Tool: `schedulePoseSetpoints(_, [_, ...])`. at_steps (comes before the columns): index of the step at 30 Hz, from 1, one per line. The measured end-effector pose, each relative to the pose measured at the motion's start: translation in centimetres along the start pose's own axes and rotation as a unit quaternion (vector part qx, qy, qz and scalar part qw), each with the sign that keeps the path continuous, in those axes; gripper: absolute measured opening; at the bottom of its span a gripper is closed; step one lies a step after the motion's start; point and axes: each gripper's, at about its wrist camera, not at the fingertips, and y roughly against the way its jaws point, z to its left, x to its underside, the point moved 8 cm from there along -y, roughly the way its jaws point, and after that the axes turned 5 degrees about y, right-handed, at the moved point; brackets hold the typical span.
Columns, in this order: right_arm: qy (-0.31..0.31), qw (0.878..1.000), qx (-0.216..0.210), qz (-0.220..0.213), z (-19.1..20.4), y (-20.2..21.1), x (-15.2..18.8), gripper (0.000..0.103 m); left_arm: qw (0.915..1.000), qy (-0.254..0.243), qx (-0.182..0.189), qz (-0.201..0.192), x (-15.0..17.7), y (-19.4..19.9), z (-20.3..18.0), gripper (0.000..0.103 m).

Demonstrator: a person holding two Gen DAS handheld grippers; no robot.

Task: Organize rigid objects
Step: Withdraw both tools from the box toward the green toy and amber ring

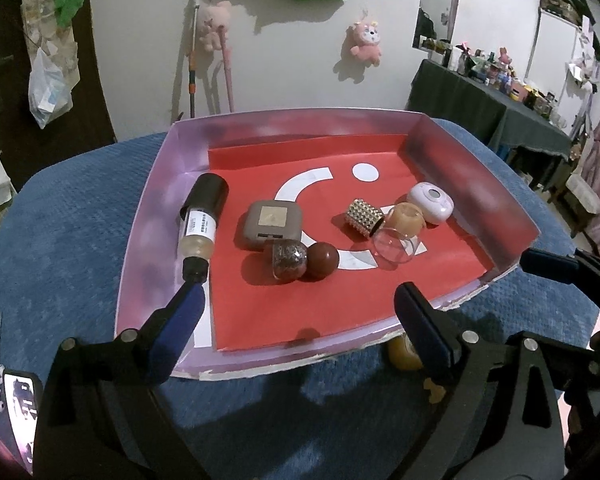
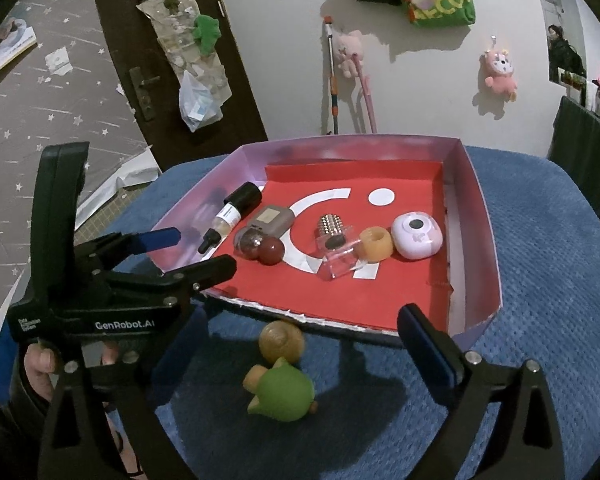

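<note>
Both grippers are made of black plastic, with angular arms that end in two long fingers. Each finger carries a dark blue pad on its inner side. Round silver screws sit at the joints of the left gripper and the right gripper. The left gripper's body has white print (it reads "GenRobot.AI") and a small white label beside it. A hand shows bare fingers.

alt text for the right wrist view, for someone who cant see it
A shallow box with a red floor holds small bottles, balls and cases on a blue cloth. In front of it lie a green toy and a tan shell, between the right gripper's open jaws.
</note>
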Motion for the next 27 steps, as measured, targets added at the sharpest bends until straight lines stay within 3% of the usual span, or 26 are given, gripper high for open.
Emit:
schedulePoseSetpoints(10, [0.004,1.000,0.005,0.002,0.8,0.3,0.8,0.099,1.0000,0.002,0.009,0.001,1.2,1.3,0.1,0.097])
schedulePoseSetpoints(20, [0.006,1.000,0.014,0.026,1.3,-0.3,4.0,0.098,0.9993,-0.004,0.033,0.019,3.2,1.5,-0.7,0.097])
schedulePoseSetpoints(27, [0.022,0.998,0.046,0.048,0.9,-2.1,5.5,0.095,0.9994,-0.018,0.016,0.023,3.9,1.1,-1.1,0.097])
